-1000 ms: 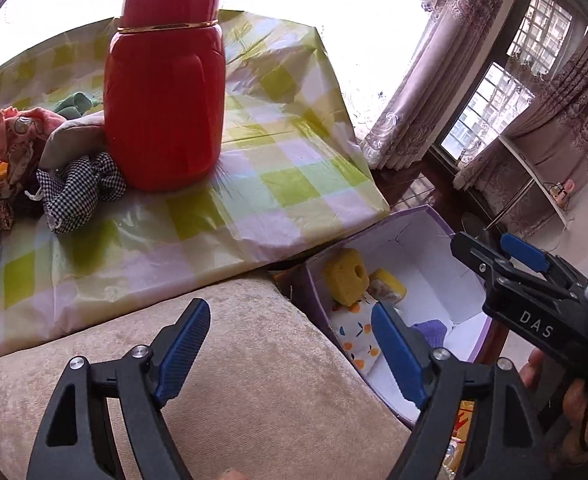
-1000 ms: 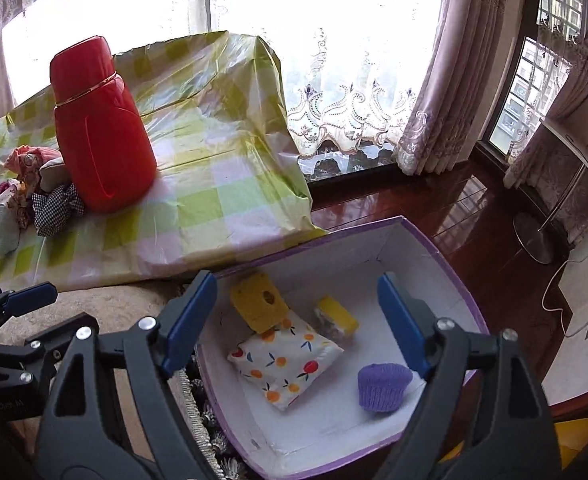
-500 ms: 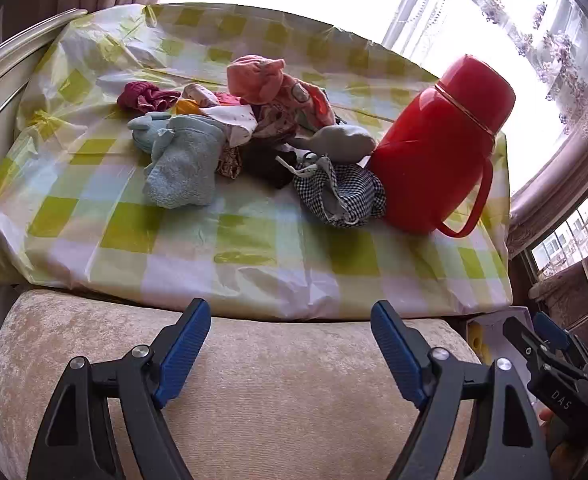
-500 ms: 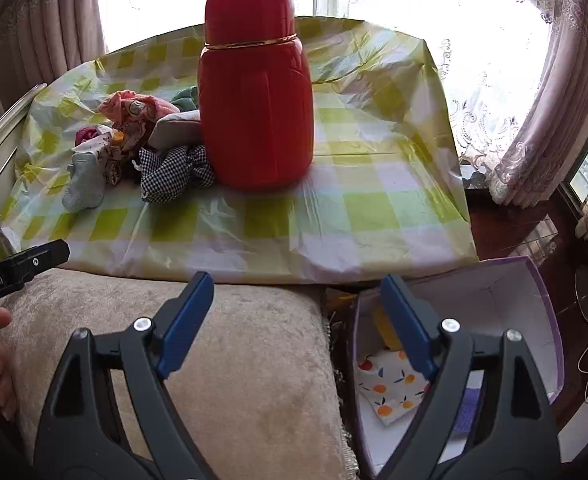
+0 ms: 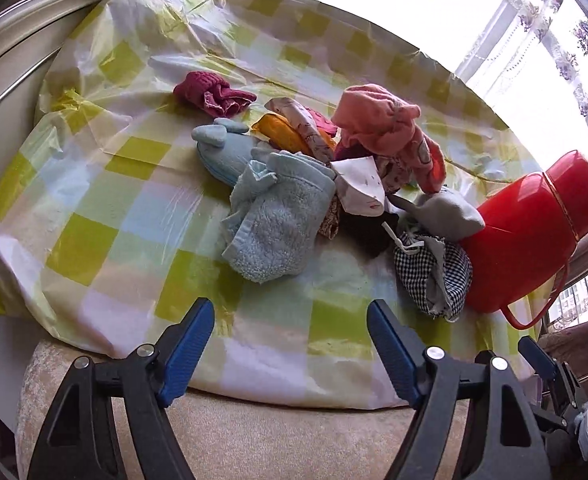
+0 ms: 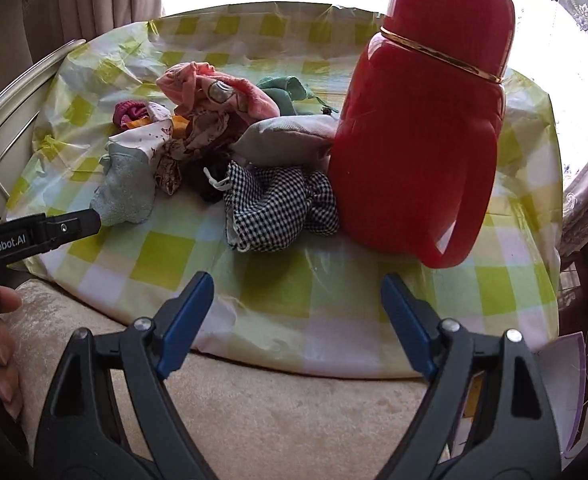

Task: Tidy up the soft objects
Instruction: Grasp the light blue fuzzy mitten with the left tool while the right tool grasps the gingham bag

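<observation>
From the left wrist, the left gripper is seen with fingers spread and just narrowed slightly, nothing between them, aimed at the pile of soft items mid-tabletop; open cloth lies ahead. From the right wrist, the right gripper is likewise spread and empty, with the red flask crowding the pile's right edge.

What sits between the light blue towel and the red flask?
In the left wrist view, between towel and flask: a dark cloth, a grey pouch, a checked cloth.
</observation>
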The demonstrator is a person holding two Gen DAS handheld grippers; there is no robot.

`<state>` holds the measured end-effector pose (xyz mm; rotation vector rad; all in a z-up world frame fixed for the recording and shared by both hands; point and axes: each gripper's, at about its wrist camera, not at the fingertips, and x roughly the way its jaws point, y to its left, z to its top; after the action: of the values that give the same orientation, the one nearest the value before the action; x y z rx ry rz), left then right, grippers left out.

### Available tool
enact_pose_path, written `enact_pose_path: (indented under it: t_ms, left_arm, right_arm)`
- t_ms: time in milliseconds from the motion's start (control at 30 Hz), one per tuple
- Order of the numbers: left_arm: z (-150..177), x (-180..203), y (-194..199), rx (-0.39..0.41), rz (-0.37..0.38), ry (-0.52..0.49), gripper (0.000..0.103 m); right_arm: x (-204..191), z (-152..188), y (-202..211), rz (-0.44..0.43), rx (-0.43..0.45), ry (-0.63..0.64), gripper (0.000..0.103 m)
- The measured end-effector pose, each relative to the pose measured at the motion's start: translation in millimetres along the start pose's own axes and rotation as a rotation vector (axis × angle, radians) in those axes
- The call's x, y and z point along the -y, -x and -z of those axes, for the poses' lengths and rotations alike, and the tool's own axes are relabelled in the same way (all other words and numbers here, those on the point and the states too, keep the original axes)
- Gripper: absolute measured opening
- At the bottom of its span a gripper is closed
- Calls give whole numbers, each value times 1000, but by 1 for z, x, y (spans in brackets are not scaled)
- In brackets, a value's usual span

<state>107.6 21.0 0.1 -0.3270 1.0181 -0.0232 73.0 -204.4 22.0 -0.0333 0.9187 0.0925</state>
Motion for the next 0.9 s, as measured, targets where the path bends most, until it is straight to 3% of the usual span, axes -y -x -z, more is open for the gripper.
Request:
enact_pose_path:
  t_ms: [233, 567, 633, 767, 900]
  left_arm:
    - [-29, -4, -36, -46, -40, 2, 77]
    - [-41, -9, -65, -58, -54, 6, 53]
    - [-40, -8, -66, -45, -50, 0, 48]
    - [-36, -7, -65, -25, -39, -13, 36]
    - [-30, -9, -59, -11, -23, -13, 28]
  right_arm:
    - [-14, -27, -31, 32, -9, 14, 87]
    - [-26, -44, -77, 74, -59, 17, 87]
    - [-26, -45, -83, 73, -64, 13, 82]
    - [-27, -42, -96, 70, -88, 8, 48]
    - [-25, -40, -91, 46, -70, 4, 30]
